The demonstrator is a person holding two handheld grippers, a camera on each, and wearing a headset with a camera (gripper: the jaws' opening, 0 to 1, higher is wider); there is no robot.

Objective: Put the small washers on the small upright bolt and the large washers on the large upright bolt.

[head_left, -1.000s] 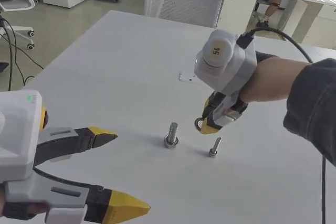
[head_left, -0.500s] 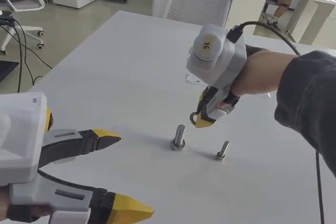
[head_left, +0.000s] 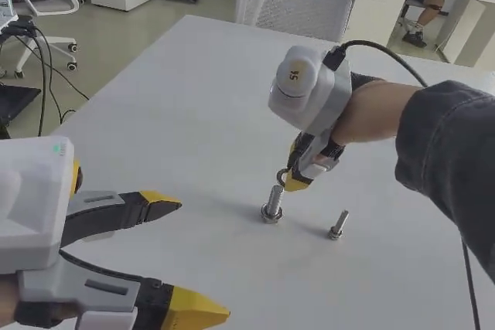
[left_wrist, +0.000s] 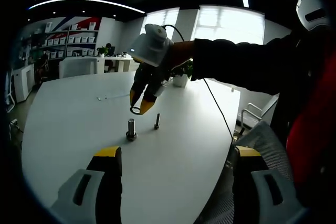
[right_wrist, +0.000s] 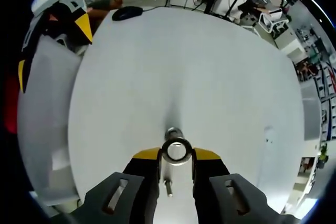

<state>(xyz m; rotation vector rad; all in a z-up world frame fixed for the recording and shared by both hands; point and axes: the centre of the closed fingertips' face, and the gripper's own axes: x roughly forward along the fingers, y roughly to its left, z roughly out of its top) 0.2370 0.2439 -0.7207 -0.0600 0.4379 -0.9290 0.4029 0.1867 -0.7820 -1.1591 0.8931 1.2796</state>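
**One ring washer being held over the thick bolt**

A single metal washer [right_wrist: 164, 151], a thin, flat, shiny ring with an open round hole, is being pinched at its edge between the yellow-tipped black jaws of the right gripper [head_left: 288, 183]. In the head view the ring is being carried just above and slightly beside the top of the large bolt [head_left: 272, 205]; whether the two are touching cannot be told. In the right gripper view the ring is being seen face-on, with the bolt's round top just beyond it.

Two bolts are being counted on the table [head_left: 193, 98], both upright and both of dull grey metal. The large one is a thick threaded cylinder with a wider base; whether that base is the bolt's head or washers already threaded on cannot be told. The small bolt [head_left: 337, 225] is a slender pin, standing near the large one on the side away from the left gripper. The tabletop is smooth, matte and white, with rounded edges.

The left gripper [head_left: 203, 260] is being held low at the near side, well apart from the bolts. Its two jaws, black with yellow tips on a white plastic body, are being kept spread wide with nothing between them.

One white mesh-backed chair [head_left: 294, 9] is being seen at the table's far end.
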